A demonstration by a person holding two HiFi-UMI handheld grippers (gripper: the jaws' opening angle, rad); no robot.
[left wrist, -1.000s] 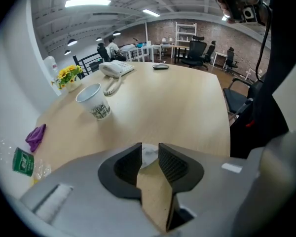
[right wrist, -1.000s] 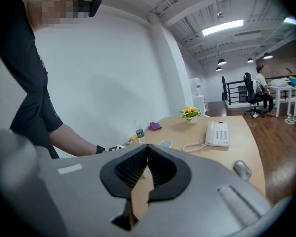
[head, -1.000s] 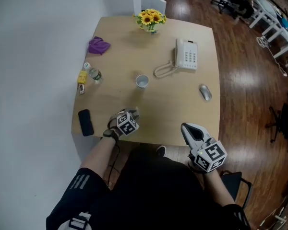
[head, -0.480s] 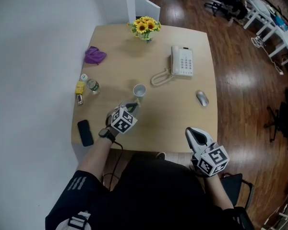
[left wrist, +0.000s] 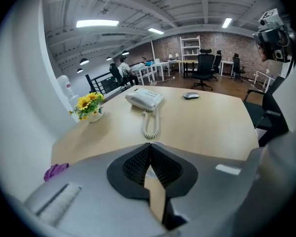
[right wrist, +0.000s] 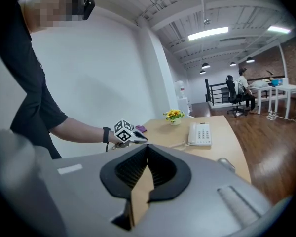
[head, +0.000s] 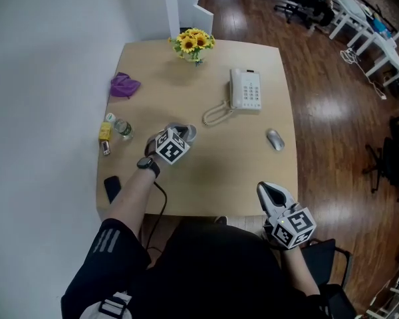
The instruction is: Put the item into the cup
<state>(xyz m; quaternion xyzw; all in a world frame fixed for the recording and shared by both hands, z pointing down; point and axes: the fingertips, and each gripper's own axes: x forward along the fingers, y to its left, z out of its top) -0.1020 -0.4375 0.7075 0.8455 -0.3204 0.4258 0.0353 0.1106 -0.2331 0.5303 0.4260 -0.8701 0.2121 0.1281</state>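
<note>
- The left gripper has its black ribbed pads pressed together at the tips. Nothing can be made out between them, so I cannot tell whether a small item is pinched there.
- Its tips are right at the small white cup and partly cover it in the head view. The cup stands upright near the middle of the light wooden table.
- The right gripper also has its pads closed on each other with nothing between them. It is at the table's near right edge, well apart from the cup.
- Beyond the cup lies a white corded telephone, with a grey computer mouse to its right.
- A pot of yellow sunflowers stands at the far edge.
- Along the left edge are a crumpled purple cloth, a clear plastic bottle and a black mobile phone.
</note>
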